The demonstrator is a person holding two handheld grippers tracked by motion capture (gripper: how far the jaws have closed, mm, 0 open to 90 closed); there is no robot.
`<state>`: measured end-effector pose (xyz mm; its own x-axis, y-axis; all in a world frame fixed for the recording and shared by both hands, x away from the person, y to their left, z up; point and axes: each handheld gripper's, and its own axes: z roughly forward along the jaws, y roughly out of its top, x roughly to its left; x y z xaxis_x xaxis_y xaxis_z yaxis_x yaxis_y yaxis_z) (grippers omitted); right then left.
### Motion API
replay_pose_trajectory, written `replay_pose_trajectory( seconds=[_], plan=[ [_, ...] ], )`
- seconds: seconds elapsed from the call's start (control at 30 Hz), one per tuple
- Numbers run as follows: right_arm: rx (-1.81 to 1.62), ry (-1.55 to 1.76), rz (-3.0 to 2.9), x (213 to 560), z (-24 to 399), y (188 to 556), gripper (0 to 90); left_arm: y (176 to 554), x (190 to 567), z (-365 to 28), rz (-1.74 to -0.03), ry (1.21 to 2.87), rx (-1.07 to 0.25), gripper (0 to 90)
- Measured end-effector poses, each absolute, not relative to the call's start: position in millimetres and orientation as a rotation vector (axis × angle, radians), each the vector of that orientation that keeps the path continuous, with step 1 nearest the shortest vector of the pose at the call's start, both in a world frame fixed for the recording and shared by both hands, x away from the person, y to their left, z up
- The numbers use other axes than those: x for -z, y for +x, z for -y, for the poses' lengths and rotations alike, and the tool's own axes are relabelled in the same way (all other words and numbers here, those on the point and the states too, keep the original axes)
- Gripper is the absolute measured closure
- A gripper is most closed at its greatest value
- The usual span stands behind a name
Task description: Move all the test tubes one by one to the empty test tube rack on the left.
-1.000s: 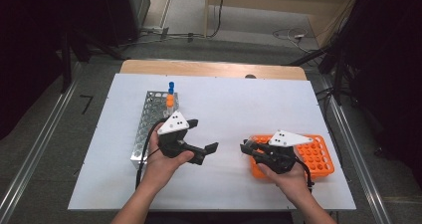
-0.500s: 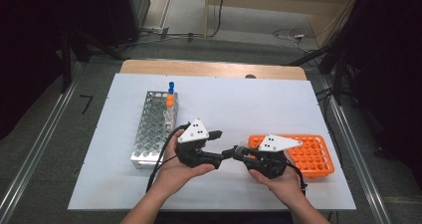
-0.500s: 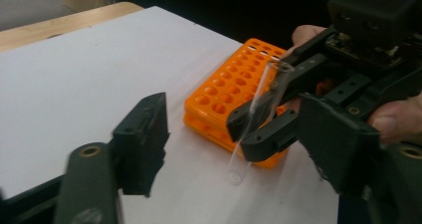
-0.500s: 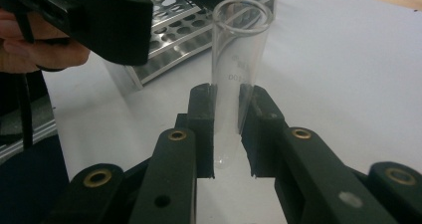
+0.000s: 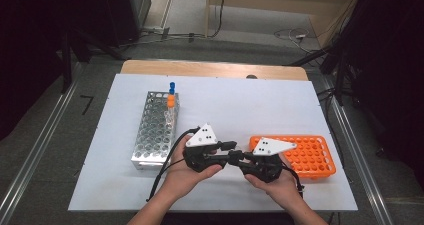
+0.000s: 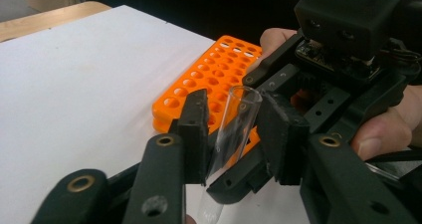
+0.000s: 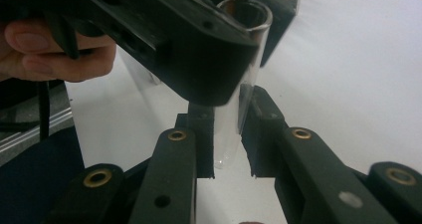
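High view: both grippers meet over the bench [image 5: 300, 105], between the metal rack [image 5: 152, 130] and the orange rack [image 5: 310, 157].

Left gripper view: the left gripper [image 6: 231, 129] has just been closing its fingers on the glass test tube [image 6: 234, 124].

Right gripper view: the right gripper [image 7: 229, 134] clamps the tube's lower end [image 7: 229, 129]. It should release only once the left grip feels firm.

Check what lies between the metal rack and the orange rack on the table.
In the high view, between the metal rack and the orange rack, the left tool and right tool meet around a clear test tube.
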<state>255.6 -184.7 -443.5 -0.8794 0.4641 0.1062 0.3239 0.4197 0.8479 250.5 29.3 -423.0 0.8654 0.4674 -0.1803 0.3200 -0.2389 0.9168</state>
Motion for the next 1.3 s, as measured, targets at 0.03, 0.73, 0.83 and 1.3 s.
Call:
replay_pose_trajectory(
  seconds=[0.03,0.73,0.83,1.3],
  plan=[
    [-1.459,0.706,-2.524,443,185,255,73.9,251,424,-28,-0.586,1.85,-0.155,70.0],
    [-1.502,0.712,-2.526,443,186,256,73.1,251,423,-32,-0.582,1.844,-0.178,76.9],
    [-1.502,0.71,-2.521,443,187,256,71.6,252,422,-33,-0.586,1.841,-0.181,76.9],
    [-1.555,0.723,-2.512,445,188,258,41.4,253,419,-44,-0.602,1.816,-0.204,77.0]
  ],
)
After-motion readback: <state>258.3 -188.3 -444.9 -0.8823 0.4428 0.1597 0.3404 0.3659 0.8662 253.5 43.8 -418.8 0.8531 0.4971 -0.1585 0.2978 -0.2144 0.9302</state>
